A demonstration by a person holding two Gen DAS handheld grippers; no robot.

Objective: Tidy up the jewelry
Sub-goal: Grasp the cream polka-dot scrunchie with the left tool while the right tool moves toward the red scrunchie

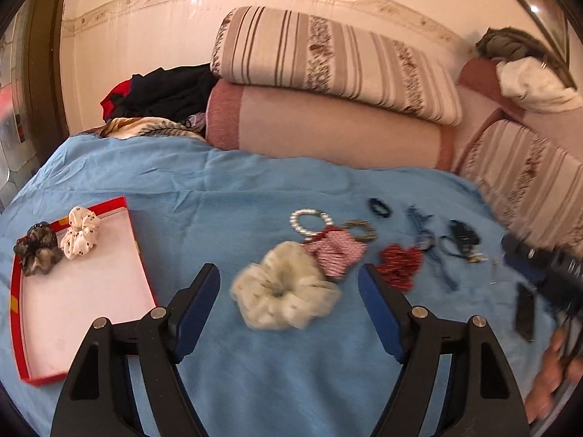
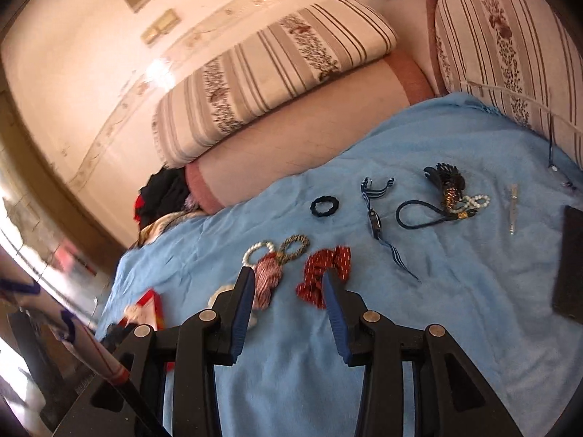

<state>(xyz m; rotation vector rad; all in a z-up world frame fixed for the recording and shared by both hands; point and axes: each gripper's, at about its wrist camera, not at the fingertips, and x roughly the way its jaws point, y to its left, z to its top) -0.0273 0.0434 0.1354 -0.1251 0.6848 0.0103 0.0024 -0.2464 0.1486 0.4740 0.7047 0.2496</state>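
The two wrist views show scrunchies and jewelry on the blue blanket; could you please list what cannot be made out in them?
- Red tray: left wrist view, its near end hidden behind the left tongs; right wrist view shows only a corner.
- Right tongs' holder: left wrist view, a blurred hand at the right edge.
- Small cluster with white beads: right wrist view, too small to identify.
- Dark flat object: right wrist view, cut off by the edge.
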